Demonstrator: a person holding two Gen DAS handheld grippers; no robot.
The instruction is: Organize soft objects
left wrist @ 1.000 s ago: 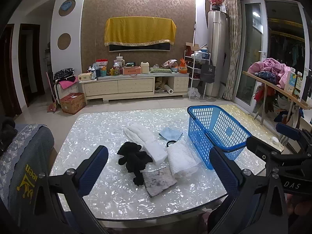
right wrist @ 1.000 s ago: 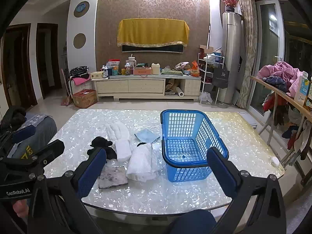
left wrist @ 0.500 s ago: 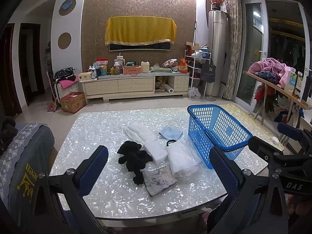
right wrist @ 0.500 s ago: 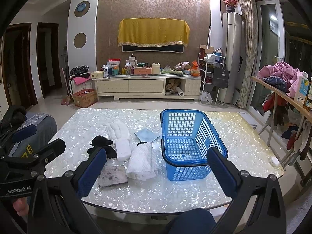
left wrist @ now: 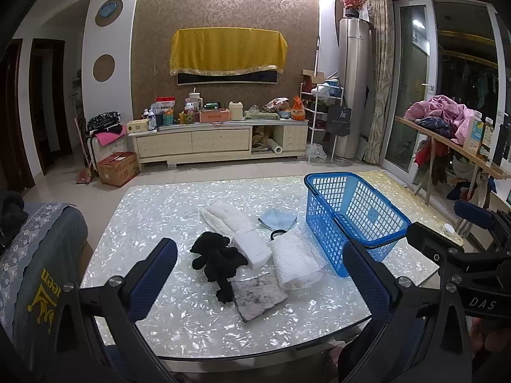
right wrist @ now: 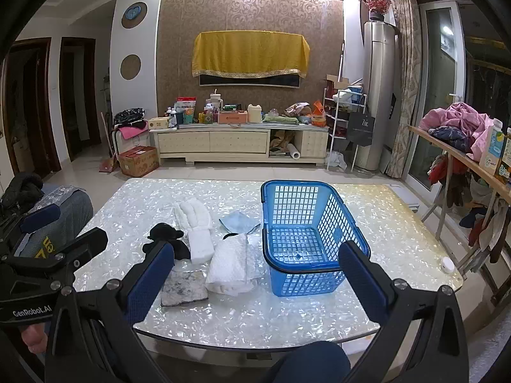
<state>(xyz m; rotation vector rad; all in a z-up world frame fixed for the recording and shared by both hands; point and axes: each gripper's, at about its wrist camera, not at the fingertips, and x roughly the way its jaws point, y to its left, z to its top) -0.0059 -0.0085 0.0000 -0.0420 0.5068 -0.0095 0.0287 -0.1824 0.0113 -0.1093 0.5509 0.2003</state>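
Note:
Soft things lie on the pearly table (left wrist: 153,217): a black glove (left wrist: 218,260) (right wrist: 164,239), a white glove (left wrist: 233,223) (right wrist: 196,223), a folded white towel (left wrist: 295,261) (right wrist: 234,261), a grey rag (left wrist: 258,295) (right wrist: 183,289) and a pale blue mask (left wrist: 277,218) (right wrist: 238,221). An empty blue basket (left wrist: 351,220) (right wrist: 306,236) stands to their right. My left gripper (left wrist: 262,281) is open and empty, held above the table's near edge. My right gripper (right wrist: 255,277) is open and empty, also held back from the objects.
A chair with a grey cover (left wrist: 35,271) stands at the table's left. A small white lid (right wrist: 447,265) lies near the table's right corner. A wooden rack with clothes (right wrist: 460,127) stands at the right. A TV cabinet (right wrist: 239,142) lines the far wall.
Both grippers have drifted very slightly; the objects on the table have not moved.

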